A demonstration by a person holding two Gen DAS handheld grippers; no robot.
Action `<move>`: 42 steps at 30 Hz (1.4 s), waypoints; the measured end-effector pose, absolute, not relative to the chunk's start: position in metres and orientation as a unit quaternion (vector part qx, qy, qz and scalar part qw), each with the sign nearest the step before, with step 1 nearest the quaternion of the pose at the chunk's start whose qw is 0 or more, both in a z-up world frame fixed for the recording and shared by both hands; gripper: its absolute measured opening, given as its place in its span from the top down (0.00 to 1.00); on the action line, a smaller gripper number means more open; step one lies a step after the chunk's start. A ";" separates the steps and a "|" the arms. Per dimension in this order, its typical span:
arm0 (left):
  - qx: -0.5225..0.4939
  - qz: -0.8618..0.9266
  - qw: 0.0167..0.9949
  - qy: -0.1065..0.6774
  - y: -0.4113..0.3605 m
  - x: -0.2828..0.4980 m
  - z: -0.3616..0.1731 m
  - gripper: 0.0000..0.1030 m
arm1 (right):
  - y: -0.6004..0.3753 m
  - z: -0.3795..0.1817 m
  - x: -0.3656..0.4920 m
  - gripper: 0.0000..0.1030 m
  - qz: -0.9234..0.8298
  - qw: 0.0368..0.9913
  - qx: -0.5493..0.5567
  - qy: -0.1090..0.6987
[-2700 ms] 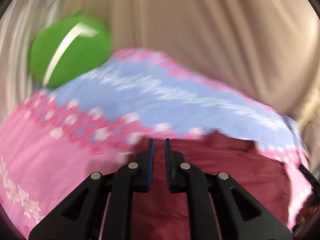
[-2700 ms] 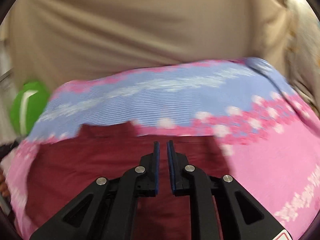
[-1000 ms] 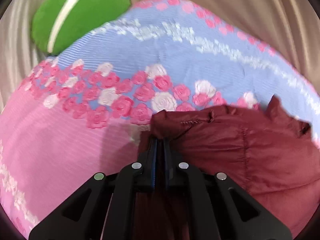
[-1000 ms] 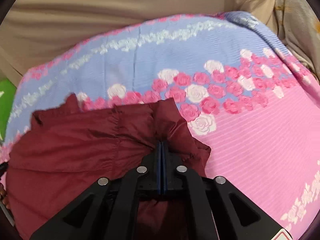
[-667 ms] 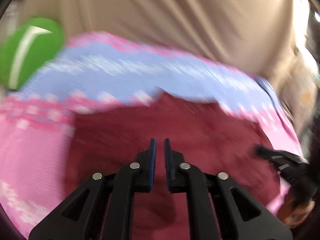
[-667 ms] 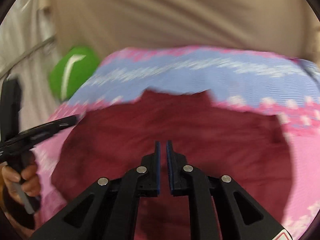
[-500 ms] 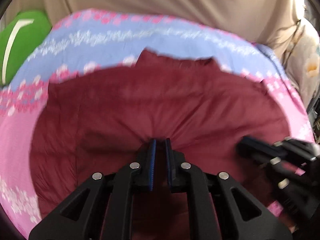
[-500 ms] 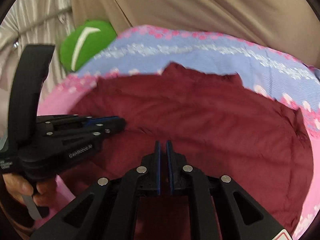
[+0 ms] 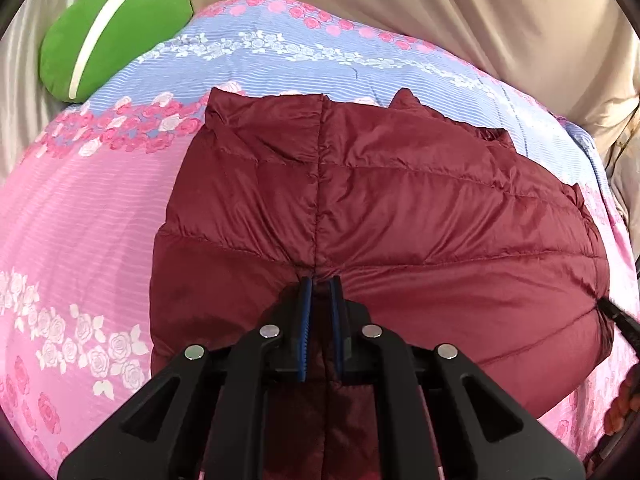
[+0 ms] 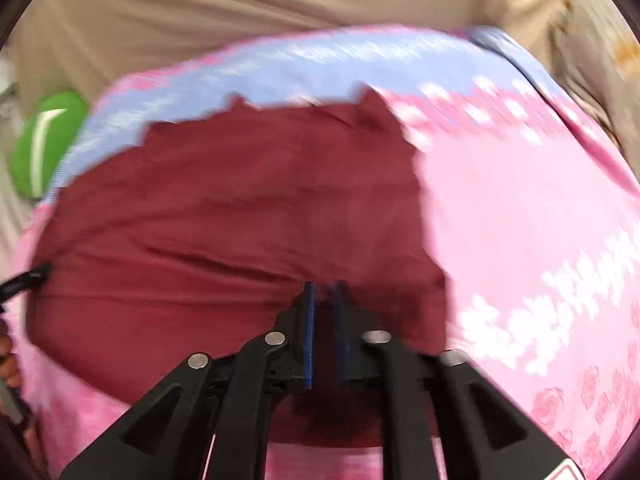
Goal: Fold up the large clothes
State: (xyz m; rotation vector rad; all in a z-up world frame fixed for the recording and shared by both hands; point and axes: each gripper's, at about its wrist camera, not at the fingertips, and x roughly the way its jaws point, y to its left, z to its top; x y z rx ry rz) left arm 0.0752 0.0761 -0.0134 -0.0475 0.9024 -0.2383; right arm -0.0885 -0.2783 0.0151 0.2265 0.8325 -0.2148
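jacket (image 9: 400,208) | maroon, quilted | folded, flat | on floral bedsheet (image 9: 80,208)

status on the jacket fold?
Done: the maroon jacket lies as a compact block on the floral bedsheet, no sleeves sticking out. In hand: left gripper pinches its near edge; right gripper looks shut on it too, though blurred. Left: probably another fold.

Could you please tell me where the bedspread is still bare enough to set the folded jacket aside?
Bare bedspread lies left of the maroon jacket, below the green cushion. The blue band between jacket and curtain is narrower.
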 end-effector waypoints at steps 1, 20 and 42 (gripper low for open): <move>-0.022 -0.114 0.893 0.435 0.076 0.074 -0.013 0.91 | -0.267 0.024 -0.086 0.86 -0.087 0.910 0.100 0.393; -0.072 -0.125 0.887 0.438 0.096 0.065 -0.011 0.88 | -0.127 0.001 0.053 0.87 0.044 0.883 0.051 0.464; -0.220 -0.150 0.843 0.468 0.153 0.119 -0.031 0.36 | -0.160 -0.018 0.103 0.90 0.078 0.863 0.128 0.482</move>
